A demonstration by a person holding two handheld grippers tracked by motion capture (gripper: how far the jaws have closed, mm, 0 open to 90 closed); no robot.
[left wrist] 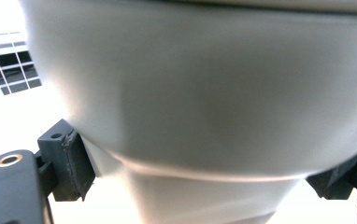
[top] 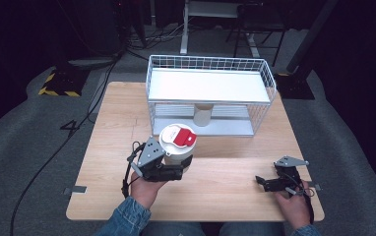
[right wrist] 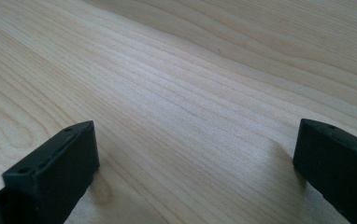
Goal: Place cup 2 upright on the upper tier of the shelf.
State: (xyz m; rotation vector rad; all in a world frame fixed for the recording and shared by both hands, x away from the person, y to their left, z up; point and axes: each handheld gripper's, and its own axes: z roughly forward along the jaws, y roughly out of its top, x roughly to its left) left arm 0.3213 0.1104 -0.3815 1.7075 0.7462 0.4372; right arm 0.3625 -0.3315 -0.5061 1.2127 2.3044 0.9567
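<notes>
Ahead, wire rack point(top: 210, 93), second cup point(top: 203, 116) inside.

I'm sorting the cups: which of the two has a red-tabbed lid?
The cup in front of the wire rack, clamped in the left tongs, carries the white lid with a red tab. The other cup stands on the rack's lower shelf, its top hidden.

Grey cup point(top: 178, 150), red-tabbed white lid, upright
</notes>
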